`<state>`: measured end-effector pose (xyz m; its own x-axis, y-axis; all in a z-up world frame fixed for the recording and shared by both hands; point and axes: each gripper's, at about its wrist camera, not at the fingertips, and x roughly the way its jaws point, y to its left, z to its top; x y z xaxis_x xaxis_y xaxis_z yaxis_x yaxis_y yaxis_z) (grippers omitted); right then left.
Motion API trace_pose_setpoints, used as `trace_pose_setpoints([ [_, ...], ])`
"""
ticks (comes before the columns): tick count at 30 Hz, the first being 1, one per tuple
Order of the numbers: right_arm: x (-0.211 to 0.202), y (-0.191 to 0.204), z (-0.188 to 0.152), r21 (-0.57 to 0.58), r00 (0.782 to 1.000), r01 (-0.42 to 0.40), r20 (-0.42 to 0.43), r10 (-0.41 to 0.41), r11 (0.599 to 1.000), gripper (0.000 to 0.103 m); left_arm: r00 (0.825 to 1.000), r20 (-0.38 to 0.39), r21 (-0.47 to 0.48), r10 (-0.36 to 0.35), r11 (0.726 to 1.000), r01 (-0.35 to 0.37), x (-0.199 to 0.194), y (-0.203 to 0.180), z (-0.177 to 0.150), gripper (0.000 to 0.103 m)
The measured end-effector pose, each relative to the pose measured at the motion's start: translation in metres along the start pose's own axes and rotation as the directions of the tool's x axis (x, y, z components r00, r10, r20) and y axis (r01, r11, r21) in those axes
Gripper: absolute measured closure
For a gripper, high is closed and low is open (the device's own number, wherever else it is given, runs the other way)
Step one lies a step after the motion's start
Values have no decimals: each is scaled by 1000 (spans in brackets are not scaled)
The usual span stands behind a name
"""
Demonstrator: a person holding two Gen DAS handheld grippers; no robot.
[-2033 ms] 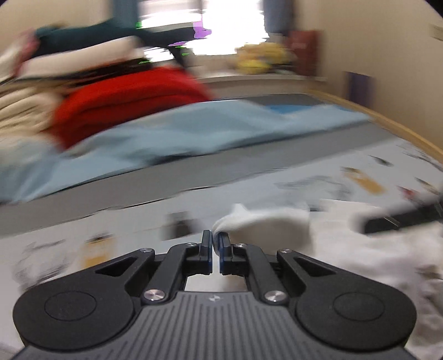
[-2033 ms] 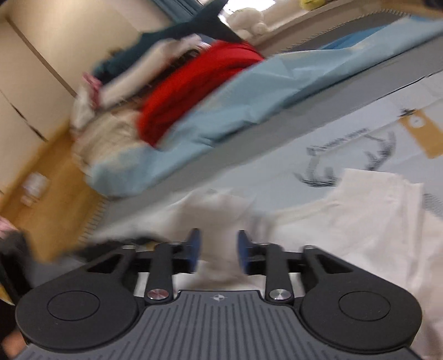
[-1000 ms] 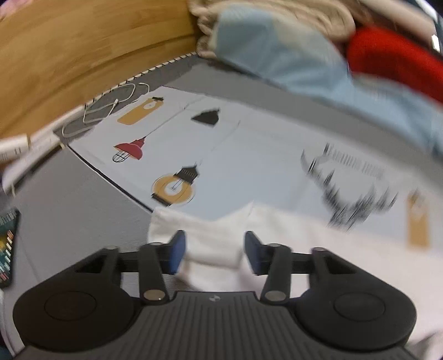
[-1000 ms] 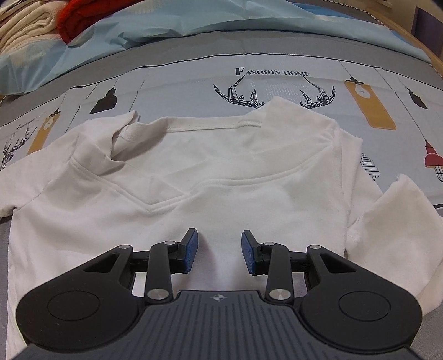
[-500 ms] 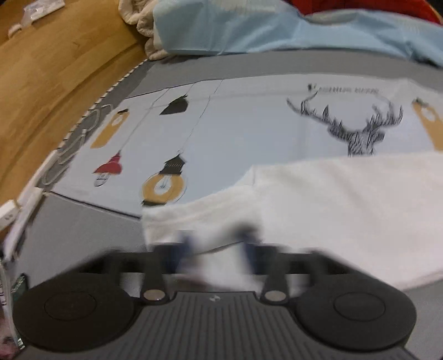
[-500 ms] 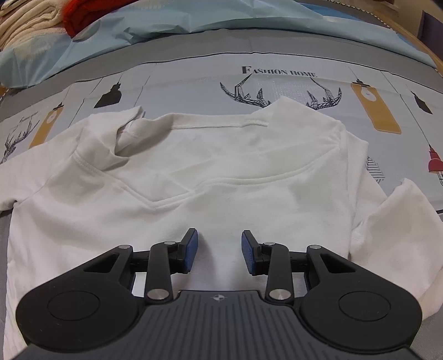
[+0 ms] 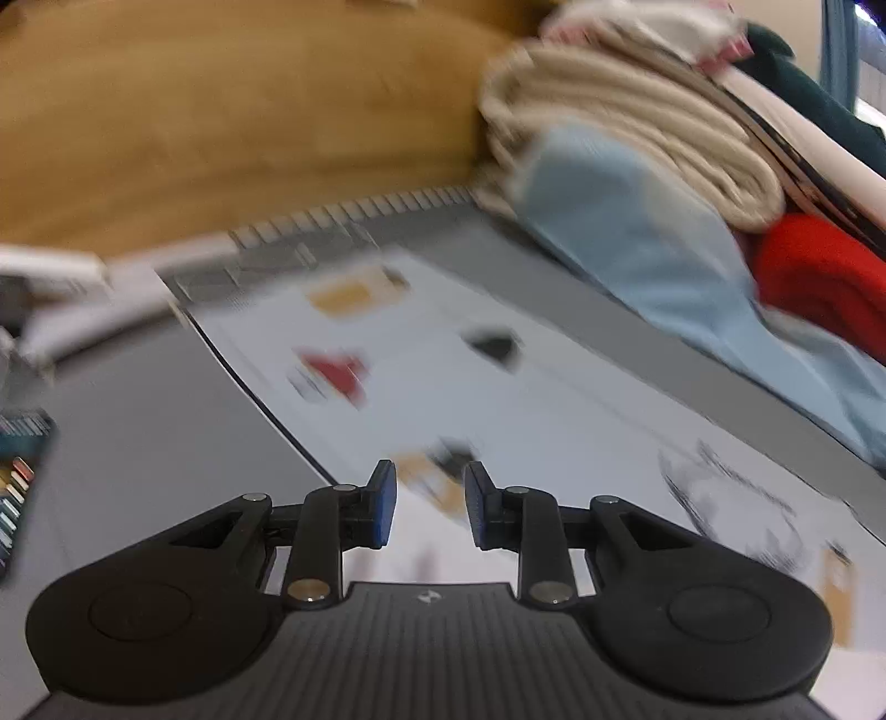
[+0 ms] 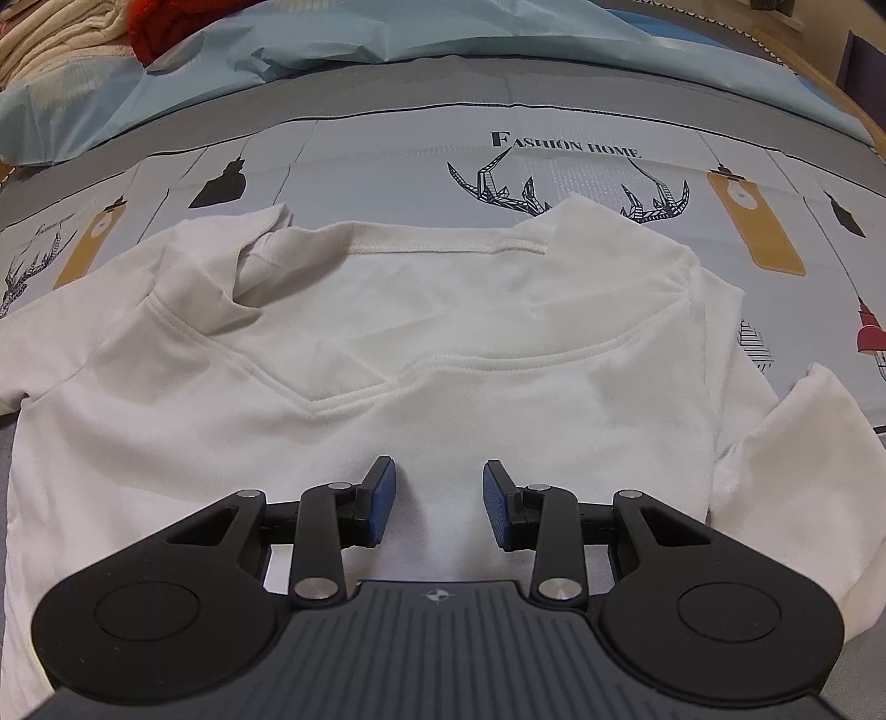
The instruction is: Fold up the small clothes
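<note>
A small white shirt (image 8: 443, 343) lies spread flat on the printed bed sheet (image 8: 554, 149), neckline at the far side and one sleeve (image 8: 803, 471) out to the right. My right gripper (image 8: 440, 487) hovers open over the shirt's near part, with only flat cloth beneath its blue pads (image 8: 382, 498). In the blurred left wrist view, my left gripper (image 7: 429, 487) is over the printed sheet (image 7: 443, 387) by its left border. Its jaws are opening and nothing is between them. I cannot tell whether the pale patch under it is the shirt.
A pile of folded laundry stands at the back: cream blankets (image 7: 637, 127), something red (image 7: 819, 277) and a light blue cover (image 8: 387, 33). A wooden floor (image 7: 221, 111) lies past the bed's left edge. A colourful box (image 7: 16, 476) sits at the far left.
The left gripper has swung left, off the shirt's sleeve, and now faces the bed's edge and the floor. The right gripper and the shirt have stayed put.
</note>
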<state>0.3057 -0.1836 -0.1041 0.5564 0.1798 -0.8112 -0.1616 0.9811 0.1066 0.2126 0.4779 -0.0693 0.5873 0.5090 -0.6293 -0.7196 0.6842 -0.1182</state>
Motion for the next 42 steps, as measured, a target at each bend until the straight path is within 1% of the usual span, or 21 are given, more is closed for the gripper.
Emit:
trace_pose_setpoints([
  [2, -4, -1, 1, 0, 1000, 0, 12, 0, 1000, 66, 993, -97, 25, -61, 998, 63, 10, -11, -12, 73],
  [4, -11, -5, 3, 7, 999, 4, 35, -4, 1000, 66, 975, -196, 72, -103, 990, 119, 22, -22, -25, 73],
  [5, -15, -8, 4, 20, 999, 4, 49, -5, 1000, 66, 966, -241, 98, -90, 988, 117, 32, -27, -35, 73],
  [6, -19, -13, 5, 35, 998, 5, 64, -7, 999, 66, 963, -270, 136, -18, 989, 56, 42, -29, -43, 73],
  [8, -30, -24, 8, 71, 995, 9, 99, -16, 997, 66, 966, -243, 136, 92, 989, -60, 41, -28, -48, 71],
  [10, -41, -39, 8, 106, 989, 21, 141, -36, 994, 66, 946, -254, 149, 203, 974, -170, 36, -40, -41, 74],
  [11, -47, -47, 9, 124, 985, 28, 163, -48, 992, 66, 953, -230, 150, 199, 974, -167, 26, -52, -37, 73],
  [13, -59, -71, 10, 173, 975, 47, 206, -82, 984, 66, 973, -196, 144, 122, 985, -94, 3, -77, -31, 73],
  [15, -70, -98, 11, 236, 965, 65, 234, -121, 970, 66, 982, -187, 122, 21, 993, 2, -29, -107, -25, 72],
  [18, -84, -143, 10, 326, 951, 65, 267, -158, 943, 67, 971, -196, 106, -140, 981, 163, -83, -159, -28, 72],
  [19, -89, -159, 7, 356, 945, 70, 275, -176, 932, 70, 960, -204, 118, -191, 969, 218, -100, -177, -33, 71],
  [21, -94, -179, -2, 404, 943, 68, 273, -191, 912, 71, 927, -229, 174, -297, 924, 339, -140, -213, -53, 68],
  [24, -88, -197, -14, 422, 963, 17, 236, -128, 906, 70, 885, -267, 319, -381, 832, 454, -185, -263, -100, 58],
  [26, -79, -194, -21, 399, 975, -10, 209, -80, 917, 69, 872, -284, 428, -399, 761, 488, -196, -291, -137, 58],
  [28, -67, -186, -27, 353, 984, -20, 171, -43, 936, 68, 874, -319, 499, -367, 719, 484, -197, -315, -170, 58],
  [31, -48, -175, -34, 293, 996, -4, 84, -21, 956, 62, 847, -382, 532, -371, 661, 529, -190, -342, -200, 58],
  [34, -39, -159, -39, 184, 999, -17, 33, 11, 983, 51, 859, -388, 620, -334, 595, 512, -177, -362, -223, 58],
  [37, -32, -140, -47, 24, 1000, 9, -16, -9, 1000, 49, 862, -430, 683, -268, 529, 504, -161, -373, -249, 58],
  [38, -31, -134, -50, -29, 999, 24, -26, -25, 999, 49, 859, -449, 691, -247, 513, 509, -153, -364, -254, 58],
  [40, -31, -125, -56, -121, 998, 43, -31, -47, 992, 49, 860, -467, 709, -205, 495, 503, -141, -365, -264, 58],
  [42, -33, -121, -59, -190, 997, 62, -23, -67, 980, 56, 869, -463, 724, -174, 492, 484, -133, -359, -268, 56],
])
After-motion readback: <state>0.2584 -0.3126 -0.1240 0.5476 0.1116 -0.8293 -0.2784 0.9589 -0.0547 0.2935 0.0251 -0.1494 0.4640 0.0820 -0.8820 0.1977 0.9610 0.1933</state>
